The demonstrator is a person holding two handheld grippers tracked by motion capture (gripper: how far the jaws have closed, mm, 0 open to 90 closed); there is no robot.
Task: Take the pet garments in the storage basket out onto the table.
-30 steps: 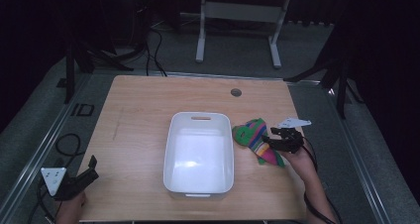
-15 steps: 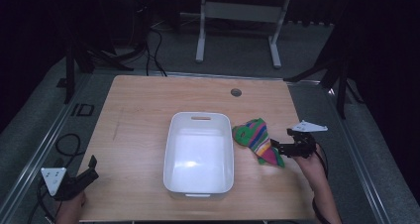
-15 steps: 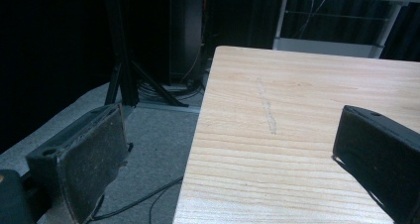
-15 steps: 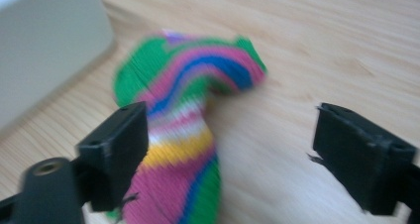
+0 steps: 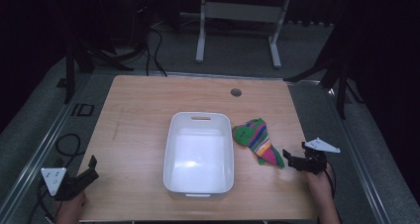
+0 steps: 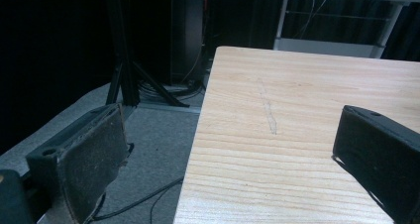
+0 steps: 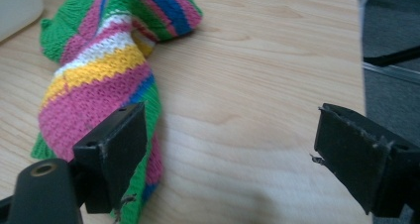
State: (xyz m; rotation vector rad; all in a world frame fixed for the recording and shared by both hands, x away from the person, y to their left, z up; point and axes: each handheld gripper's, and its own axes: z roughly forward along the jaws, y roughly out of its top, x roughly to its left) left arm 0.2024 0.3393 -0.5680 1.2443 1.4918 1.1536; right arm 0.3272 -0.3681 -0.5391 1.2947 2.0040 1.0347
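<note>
- Since a second ago, the right gripper (image 5: 291, 159) has pulled back from over the sock (image 5: 257, 140) toward the tabletop's right edge and lower, and now sits just off the sock's near tip; the left gripper (image 5: 87, 170), bin and sock lie as before.
- Tabletop (image 5: 148, 110): light wood, with a small dark round hole (image 5: 236, 92) near the far edge.
- Bin (image 5: 199, 151): white, rectangular, at the tabletop's middle, nearer the near edge.
- Sock: striped green, pink, yellow, white and blue, lying flat just right of the bin, between it and the right edge.
- Right gripper: jaws spread wide, holding nothing; in the right gripper view (image 7: 225, 149) one jaw stands over the sock's (image 7: 94, 90) edge, the other over bare wood near the right edge.
- Left gripper: at the near left corner, jaws wide apart and empty; in the left gripper view (image 6: 228, 154) one jaw hangs past the left edge, over the floor.
</note>
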